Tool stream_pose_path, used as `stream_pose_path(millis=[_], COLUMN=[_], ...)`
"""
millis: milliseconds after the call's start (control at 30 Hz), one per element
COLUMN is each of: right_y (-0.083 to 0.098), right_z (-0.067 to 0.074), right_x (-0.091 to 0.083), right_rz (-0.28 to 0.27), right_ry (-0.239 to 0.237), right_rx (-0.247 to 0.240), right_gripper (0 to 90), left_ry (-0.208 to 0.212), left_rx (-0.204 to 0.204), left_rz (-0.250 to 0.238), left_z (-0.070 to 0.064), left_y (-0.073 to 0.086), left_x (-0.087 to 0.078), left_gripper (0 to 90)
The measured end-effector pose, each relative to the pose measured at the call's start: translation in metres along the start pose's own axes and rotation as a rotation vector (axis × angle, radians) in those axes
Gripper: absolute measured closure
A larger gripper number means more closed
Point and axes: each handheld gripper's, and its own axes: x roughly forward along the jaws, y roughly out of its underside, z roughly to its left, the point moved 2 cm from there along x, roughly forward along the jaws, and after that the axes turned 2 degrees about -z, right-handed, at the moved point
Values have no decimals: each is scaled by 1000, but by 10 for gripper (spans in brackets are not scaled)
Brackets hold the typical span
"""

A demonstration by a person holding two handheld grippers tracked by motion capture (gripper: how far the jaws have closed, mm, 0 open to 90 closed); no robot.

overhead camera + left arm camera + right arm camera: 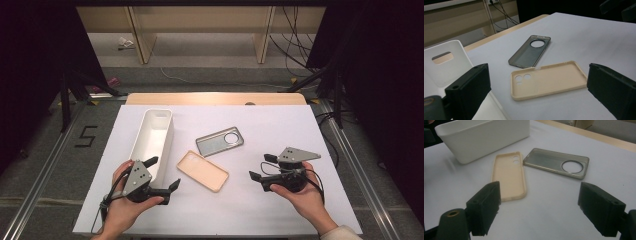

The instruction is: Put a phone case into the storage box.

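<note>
A beige phone case (202, 170) lies hollow side up in the middle of the white table (280, 125). A translucent grey phone case (220, 141) with a round camera hole lies just behind it. A long white bin (152, 142) stands to their left. My left gripper (163, 173) is held at the bin's near end, open with nothing in it, and points at the beige case (549, 80) and the grey case (530, 52). My right gripper (261, 167) hovers to the right of both cases, open too; between its jaws I see the beige case (509, 177), the grey case (549, 161) and the bin (484, 137).
A wooden strip (215, 98) borders the table's far edge. Dark stand legs (75, 90) and cables (295, 55) are on the floor beyond. A "5" mark (86, 136) is on the floor at the left.
</note>
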Motion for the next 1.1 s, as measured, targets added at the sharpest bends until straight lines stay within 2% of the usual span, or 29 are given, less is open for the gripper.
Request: stream_pose_path(millis=[200, 300, 333, 367, 467, 500, 600, 700, 800, 933, 1100], right_y=[-1, -2, -2, -6, -17, -21, -35, -49, -62, -75, -74], right_z=[0, -1, -1, -1, 2, 3, 7, 8, 8, 8, 4], right_x=[0, 2, 2, 5, 15, 19, 39, 67, 97, 133, 171], right_rz=[1, 3, 3, 2, 4, 20, 68, 144, 212, 277, 363], right_ry=[3, 2, 2, 12, 10, 11, -22, -44, -41, -39, -8], right_rx=[-1, -5, -5, -17, -36, -47, -57, -56, -39, -24, -27], right_gripper=[223, 297, 297, 400, 570, 640, 812, 900, 900, 900, 900], left_ry=[0, 0, 0, -2, 1, 0, 0, 2, 2, 3, 8], left_rx=[-2, -1, -2, 0, 2, 2, 0, 0, -2, -5, -5], left_rz=[-2, -2, -2, -3, -3, -3, -5, -5, -9, -11, -12], left_z=[0, 0, 0, 0, -1, -1, 0, 0, 0, 1, 1], left_y=[0, 0, 0, 0, -1, -1, -1, -1, -1, 0, -1], left_x=[0, 0, 0, 0, 0, 0, 0, -1, -2, -2, -2], left_gripper=[47, 48, 48, 49, 50, 50, 51, 53, 53, 53, 53])
